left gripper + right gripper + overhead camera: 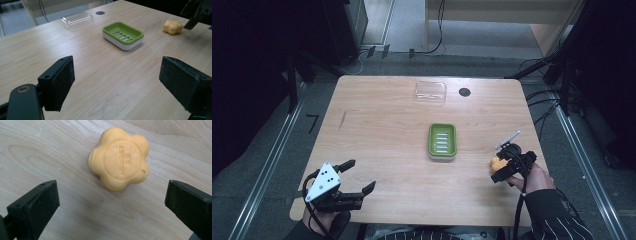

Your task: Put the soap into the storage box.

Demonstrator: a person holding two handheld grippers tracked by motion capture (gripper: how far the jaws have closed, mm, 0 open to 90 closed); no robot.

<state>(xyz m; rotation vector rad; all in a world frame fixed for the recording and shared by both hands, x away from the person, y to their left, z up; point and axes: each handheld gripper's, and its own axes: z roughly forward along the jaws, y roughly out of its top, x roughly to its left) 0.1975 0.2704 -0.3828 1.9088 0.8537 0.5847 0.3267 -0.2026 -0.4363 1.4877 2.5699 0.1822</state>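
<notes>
A yellow flower-shaped soap (pixel 119 158) lies flat on the wooden table (pixel 382 125), near its right edge (pixel 497 163) (pixel 172 26). My right gripper (pixel 502 169) (pixel 112 202) hangs right over it, pointing down, open, its jaws wide on either side of the soap without touching it. A green soap dish (pixel 442 141) (pixel 123 34) with a white base sits in the middle of the table, with nothing in it. My left gripper (pixel 357 177) (pixel 116 82) rests open near the front left corner, jaws pointing toward the dish.
A clear plastic lid (pixel 430 92) (pixel 77 19) lies near the far edge, with a round black grommet (pixel 464 92) (pixel 100 13) just right of it. Dark frames and cables surround the table.
</notes>
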